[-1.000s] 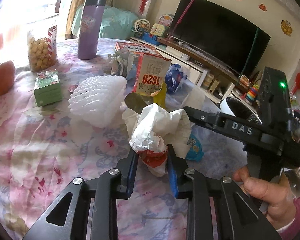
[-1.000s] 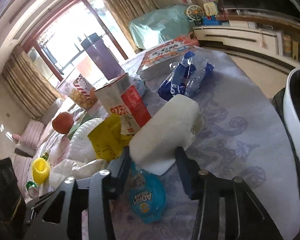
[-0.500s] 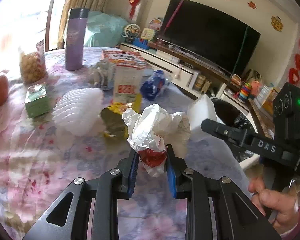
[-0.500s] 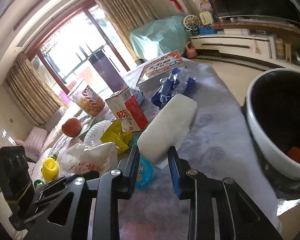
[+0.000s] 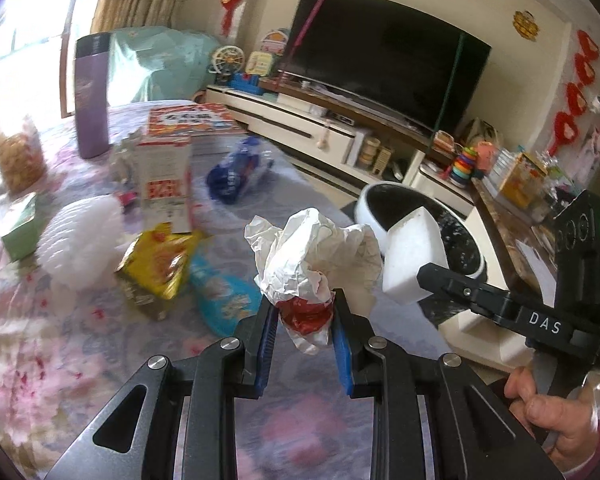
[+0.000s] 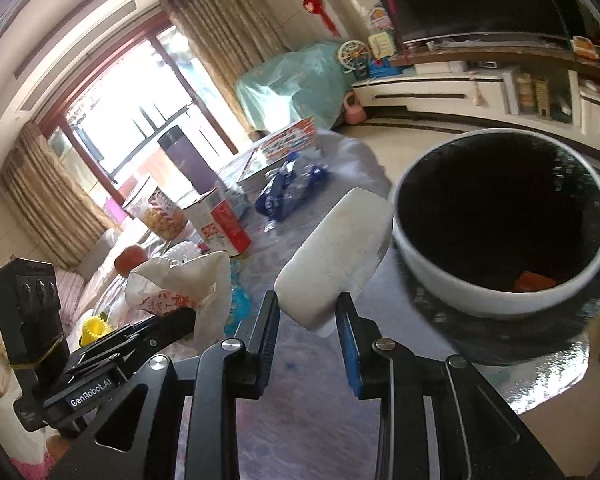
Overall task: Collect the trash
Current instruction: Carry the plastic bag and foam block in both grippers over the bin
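A crumpled white and red paper wrapper is pinched between the blue pads of the left claw, held up above the floral table. Just beside it, the right claw, whose jaws have just been closing, grips a white foam block near the rim of the white bin. Yellow and blue snack packets lie on the table behind.

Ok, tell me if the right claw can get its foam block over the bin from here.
Probably yes. The right claw is shut on the white foam block, whose far end already nears the rim of the bin, and nothing stands between them.
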The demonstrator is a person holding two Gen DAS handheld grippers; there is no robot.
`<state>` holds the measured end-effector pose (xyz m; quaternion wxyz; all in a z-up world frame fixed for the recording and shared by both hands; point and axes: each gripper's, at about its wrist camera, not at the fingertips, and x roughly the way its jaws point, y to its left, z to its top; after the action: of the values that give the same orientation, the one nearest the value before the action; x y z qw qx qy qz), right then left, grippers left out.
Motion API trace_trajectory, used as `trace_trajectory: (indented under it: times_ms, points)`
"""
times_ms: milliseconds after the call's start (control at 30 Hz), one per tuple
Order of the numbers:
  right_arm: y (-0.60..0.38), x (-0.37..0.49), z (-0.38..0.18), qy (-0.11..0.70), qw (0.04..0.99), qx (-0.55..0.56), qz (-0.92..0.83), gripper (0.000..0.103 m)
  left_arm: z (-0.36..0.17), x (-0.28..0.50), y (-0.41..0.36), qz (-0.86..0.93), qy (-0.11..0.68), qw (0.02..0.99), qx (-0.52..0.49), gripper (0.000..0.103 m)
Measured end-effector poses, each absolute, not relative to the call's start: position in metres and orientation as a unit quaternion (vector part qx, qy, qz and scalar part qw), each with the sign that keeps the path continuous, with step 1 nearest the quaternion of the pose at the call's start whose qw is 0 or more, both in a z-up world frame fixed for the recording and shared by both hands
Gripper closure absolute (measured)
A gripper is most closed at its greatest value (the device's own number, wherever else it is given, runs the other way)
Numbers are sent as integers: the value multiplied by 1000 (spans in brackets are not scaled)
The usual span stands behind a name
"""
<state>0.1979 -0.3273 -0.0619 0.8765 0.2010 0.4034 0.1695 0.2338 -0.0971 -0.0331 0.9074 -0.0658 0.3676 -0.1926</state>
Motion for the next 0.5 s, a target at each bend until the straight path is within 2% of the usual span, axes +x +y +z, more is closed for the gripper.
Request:
trace_trajectory:
  times_ms: [500]
  points:
    - [-387,188,-48,377,893,216,118,74,-32,266,-160,-237,369,898,-34,78]
